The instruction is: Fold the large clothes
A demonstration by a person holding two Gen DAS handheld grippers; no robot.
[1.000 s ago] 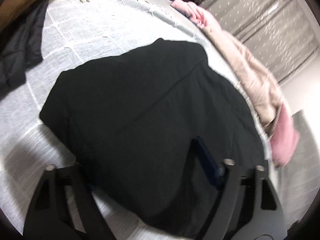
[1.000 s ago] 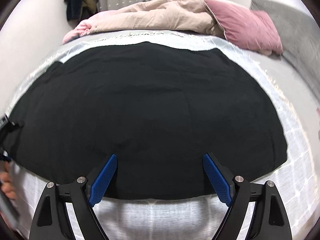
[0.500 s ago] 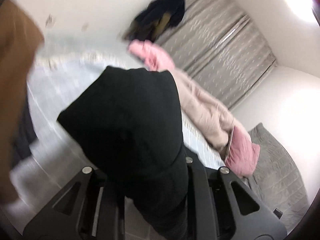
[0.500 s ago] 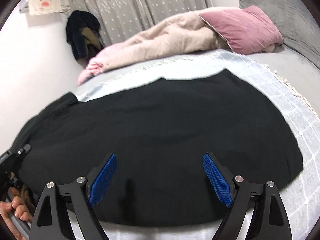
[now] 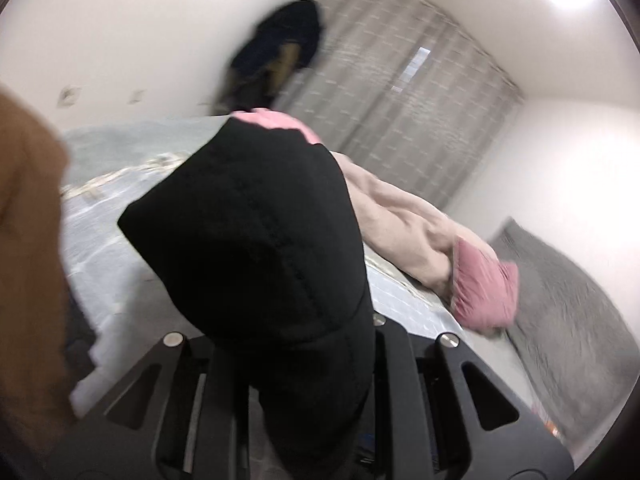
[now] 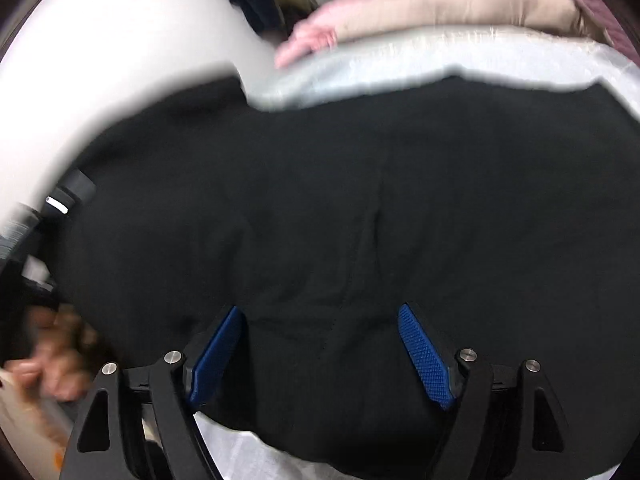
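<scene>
Garment [image 5: 256, 240] in left hand-held gripper [image 5: 304, 392]

Black garment [image 6: 360, 208], pale grey checked bedspread [image 5: 100, 240], pink pillow [image 5: 484, 292], blue-padded right hand-held gripper [image 6: 324, 356]

One gripper clamped, one spread.
My left gripper [image 5: 304, 384] is raised, jaws pinched on black cloth [image 5: 256, 240]. My right gripper [image 6: 320, 352] tilts down, jaws wide but just narrowing, gripping nothing.

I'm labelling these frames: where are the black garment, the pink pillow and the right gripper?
black garment [image 6: 400, 200]: right wrist view, middle of the spread cloth.
pink pillow [image 5: 486, 292]: left wrist view, its face.
right gripper [image 6: 324, 352]: right wrist view, between its blue pads.
</scene>
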